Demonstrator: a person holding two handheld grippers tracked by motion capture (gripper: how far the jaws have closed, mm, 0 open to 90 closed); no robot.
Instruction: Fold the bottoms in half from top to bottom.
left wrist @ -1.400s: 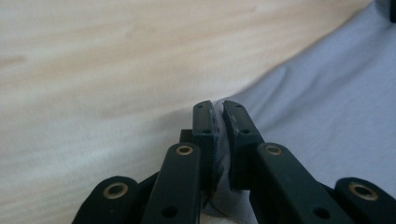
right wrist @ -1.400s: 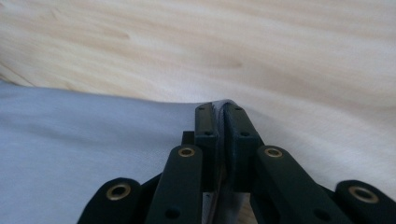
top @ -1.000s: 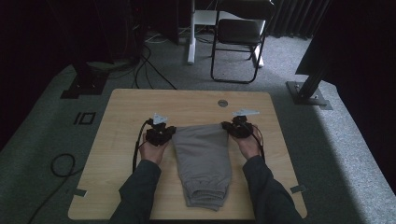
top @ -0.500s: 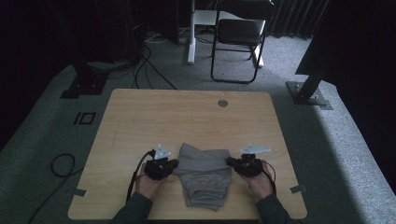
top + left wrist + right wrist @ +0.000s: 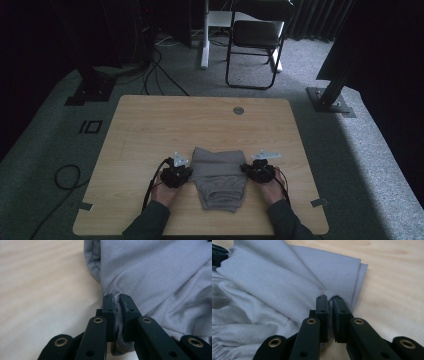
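Both grippers are clamped on the grey garment (image 5: 219, 176), one at each side: the left gripper (image 5: 117, 298) has a pinch of fabric squeezed between its black jaws, and the right gripper (image 5: 330, 299) bites the doubled edge the same way. Since a second ago the two hands have drawn back from the middle of the table (image 5: 150, 125) toward the person's edge, carrying the far end of the cloth with them, so the garment, then stretched long, now lies folded over on itself, the upper layer reaching roughly halfway down the lower one. The fold looks nearly laid (the gathered waistband (image 5: 220, 194) still peeks out below the new layer), so my reading is that setting the edge down and letting go comes next. The garment sits at the near middle of the tabletop, between the two hands. Around it: bare wood, a round cable port (image 5: 238, 110) far up the table, a folding chair (image 5: 255, 40) and floor cables (image 5: 65, 175) beyond. Nothing stands in the way of the fold; the trailing gripper cables lie clear of the cloth.
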